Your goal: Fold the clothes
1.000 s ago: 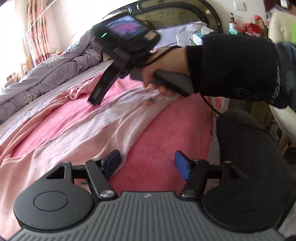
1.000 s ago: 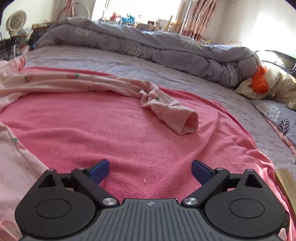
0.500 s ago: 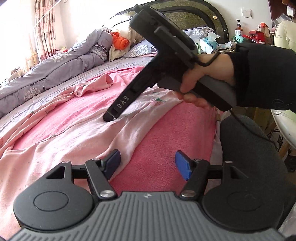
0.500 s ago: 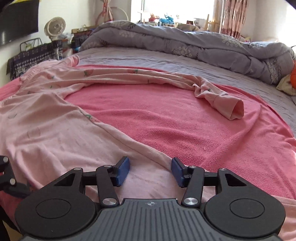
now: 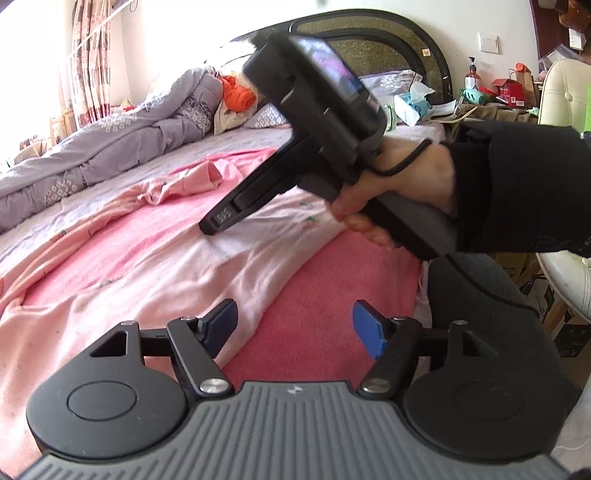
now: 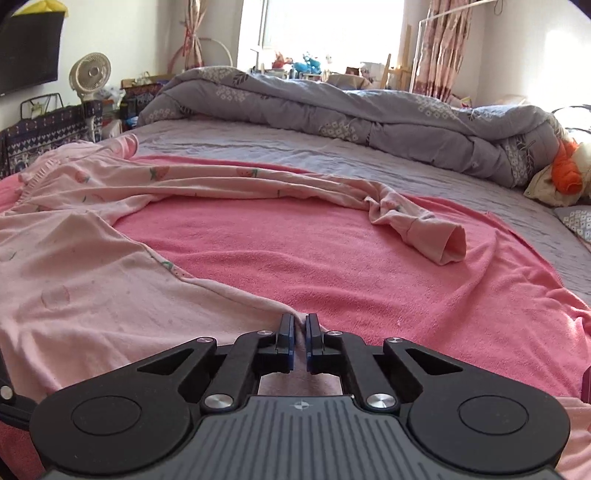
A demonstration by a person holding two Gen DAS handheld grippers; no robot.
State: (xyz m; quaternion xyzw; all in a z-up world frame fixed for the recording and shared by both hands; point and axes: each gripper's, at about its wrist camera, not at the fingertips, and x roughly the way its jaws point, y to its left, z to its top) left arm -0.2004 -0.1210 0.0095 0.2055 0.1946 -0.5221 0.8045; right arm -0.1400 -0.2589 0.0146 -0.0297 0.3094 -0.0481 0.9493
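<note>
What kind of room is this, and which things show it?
Most likely a home bedroom: a large bed with a dark headboard, a rolled grey quilt along its far side, and a curtained window behind it.

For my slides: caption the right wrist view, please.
Right gripper pinches the pink garment's edge on the pink towel.

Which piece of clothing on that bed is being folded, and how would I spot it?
On the bed, a bright pink towel is spread out. Across it sprawls the pale pink garment, printed with little strawberries, one sleeve trailing to an open cuff. It is the only thing the right claw pinches, at its edge.
</note>
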